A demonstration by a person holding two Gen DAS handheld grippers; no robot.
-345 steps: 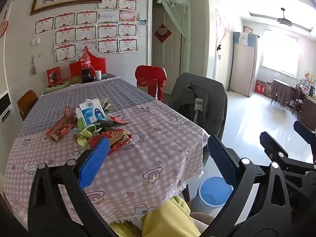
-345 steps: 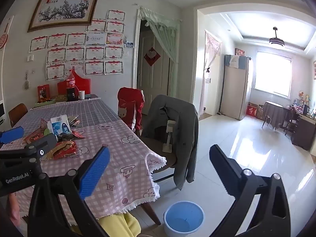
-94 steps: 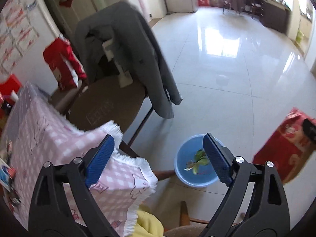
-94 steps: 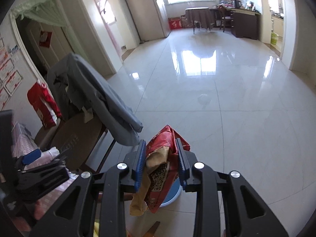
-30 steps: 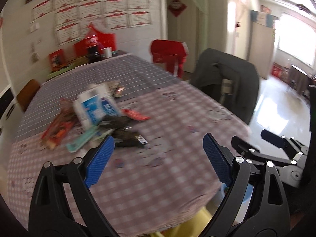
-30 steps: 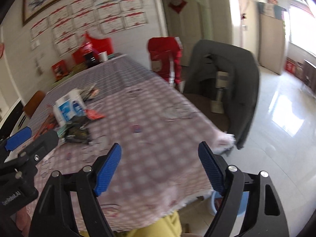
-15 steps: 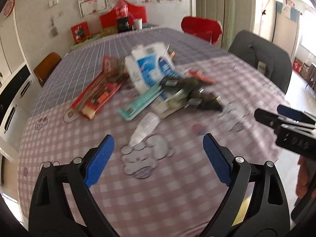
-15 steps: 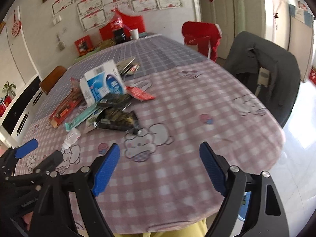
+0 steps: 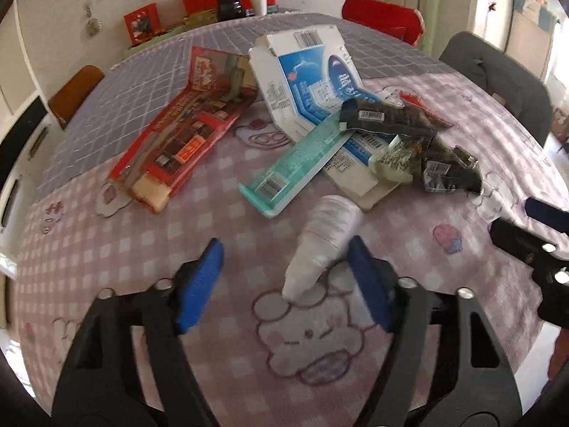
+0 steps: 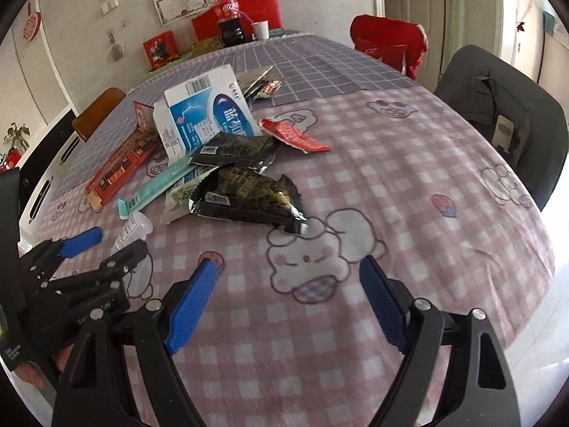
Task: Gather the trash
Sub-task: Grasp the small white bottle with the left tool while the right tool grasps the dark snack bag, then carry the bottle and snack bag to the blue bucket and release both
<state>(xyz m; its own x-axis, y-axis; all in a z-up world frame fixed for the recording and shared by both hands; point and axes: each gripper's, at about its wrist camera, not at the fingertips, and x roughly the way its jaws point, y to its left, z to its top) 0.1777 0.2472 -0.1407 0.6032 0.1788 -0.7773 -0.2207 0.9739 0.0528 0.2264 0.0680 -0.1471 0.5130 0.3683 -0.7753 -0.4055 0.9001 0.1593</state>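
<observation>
Both grippers came back from the bin to the table. Left gripper [image 9: 284, 277] was closing around the white bottle [image 9: 322, 245], not yet pressing it, to lift it; right gripper [image 10: 288, 295] stayed wide and empty, before the black wrapper [image 10: 245, 195].

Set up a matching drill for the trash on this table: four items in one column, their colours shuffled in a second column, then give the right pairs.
Items:
1. small bottle between the closing left gripper fingers
2. crinkled snack bag
3. long flat toothpaste box
4. long wrapper at the left

Colours:
A. teal
B. red
C. white
D. black

Pairs: 1-C, 2-D, 3-A, 4-B
</observation>
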